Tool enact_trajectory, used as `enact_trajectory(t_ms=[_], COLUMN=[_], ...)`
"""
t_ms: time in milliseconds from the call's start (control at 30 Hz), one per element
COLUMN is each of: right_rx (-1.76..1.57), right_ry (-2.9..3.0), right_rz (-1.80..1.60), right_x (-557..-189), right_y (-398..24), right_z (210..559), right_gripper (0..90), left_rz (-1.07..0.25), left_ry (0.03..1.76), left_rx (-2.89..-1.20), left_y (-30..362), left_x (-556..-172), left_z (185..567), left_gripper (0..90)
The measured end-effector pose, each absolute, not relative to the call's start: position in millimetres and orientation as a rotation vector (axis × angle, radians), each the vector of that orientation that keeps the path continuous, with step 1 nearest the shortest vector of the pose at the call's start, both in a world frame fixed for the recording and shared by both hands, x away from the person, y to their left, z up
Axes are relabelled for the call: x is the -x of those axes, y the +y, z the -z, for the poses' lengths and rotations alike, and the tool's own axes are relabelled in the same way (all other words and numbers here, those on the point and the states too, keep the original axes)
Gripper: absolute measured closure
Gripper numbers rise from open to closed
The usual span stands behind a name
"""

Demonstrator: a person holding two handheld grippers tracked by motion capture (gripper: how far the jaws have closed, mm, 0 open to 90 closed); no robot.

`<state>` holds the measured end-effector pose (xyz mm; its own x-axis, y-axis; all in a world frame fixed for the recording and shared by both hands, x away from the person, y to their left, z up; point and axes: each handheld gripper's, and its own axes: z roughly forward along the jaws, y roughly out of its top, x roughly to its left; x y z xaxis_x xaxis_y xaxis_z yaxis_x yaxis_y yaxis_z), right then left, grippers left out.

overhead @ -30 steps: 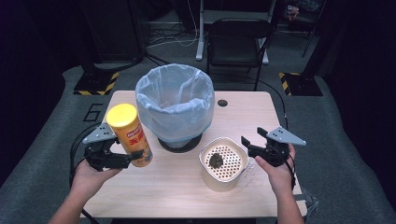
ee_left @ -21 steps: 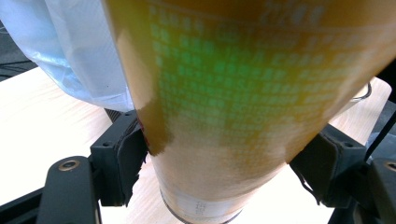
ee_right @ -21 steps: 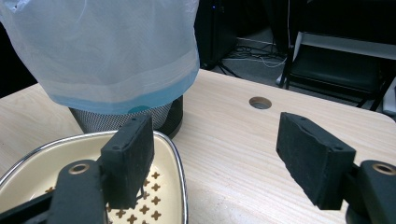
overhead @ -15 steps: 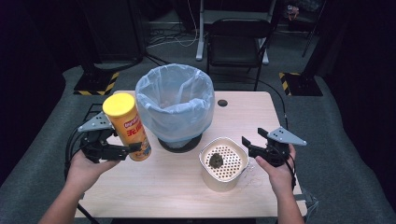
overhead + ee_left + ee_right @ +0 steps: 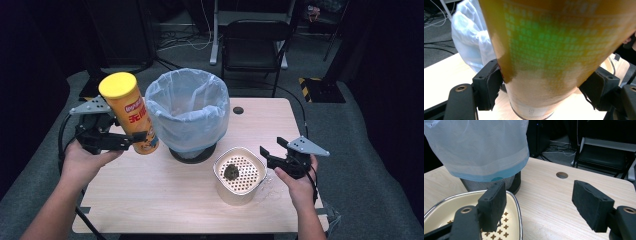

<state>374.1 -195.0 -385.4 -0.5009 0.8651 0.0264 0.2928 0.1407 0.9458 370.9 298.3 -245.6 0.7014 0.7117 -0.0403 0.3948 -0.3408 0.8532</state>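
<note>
A yellow-lidded chip can [image 5: 129, 112] hangs above the table's left side, leaning with its top toward the left. My left gripper [image 5: 131, 140] is shut on its lower part. In the left gripper view both black pads [image 5: 492, 85] press the sides of the can [image 5: 554, 50]. My right gripper [image 5: 272, 150] is open at the right rim of a cream container [image 5: 220, 165] with a perforated insert and a dark lump [image 5: 231, 171] in it. In the right gripper view the right gripper [image 5: 539, 202] has nothing between its jaws, and the left jaw hangs over the container's rim [image 5: 516, 202].
A mesh bin lined with a pale blue bag [image 5: 187, 107] stands at the middle back of the wooden table [image 5: 165, 200], right of the can. A cable hole [image 5: 238, 110] lies behind it. A black chair [image 5: 255, 45] stands beyond the table.
The left hand has lifted the can off the table and up beside the bin, tilting its top leftward. The right hand and the container have kept still.
</note>
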Motion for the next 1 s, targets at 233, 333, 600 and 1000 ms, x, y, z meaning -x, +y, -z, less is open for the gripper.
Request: enact_trajectory(t_ms=[233,333,600,1000], right_rx=[-1.107,-1.110,-1.121,-1.129], right_ry=[1.885,1.879,1.880,1.874], right_rz=[-1.360,-1.361,-1.359,-1.358], right_x=[-375,-374,-375,-375], right_y=[-194,-194,-196,-197], right_z=[387,386,388,389], right_gripper=[27.4,27.3,27.4,27.4], left_rz=[-0.438,-0.436,-0.447,-0.430], left_ry=[0.847,0.846,0.837,0.889], left_rx=[-1.978,-1.973,-1.973,-1.935], left_y=[291,287,274,258], left_x=[-380,-384,-397,-434], left_z=[228,220,197,190], left_gripper=[24.2,24.2,24.1,24.1])
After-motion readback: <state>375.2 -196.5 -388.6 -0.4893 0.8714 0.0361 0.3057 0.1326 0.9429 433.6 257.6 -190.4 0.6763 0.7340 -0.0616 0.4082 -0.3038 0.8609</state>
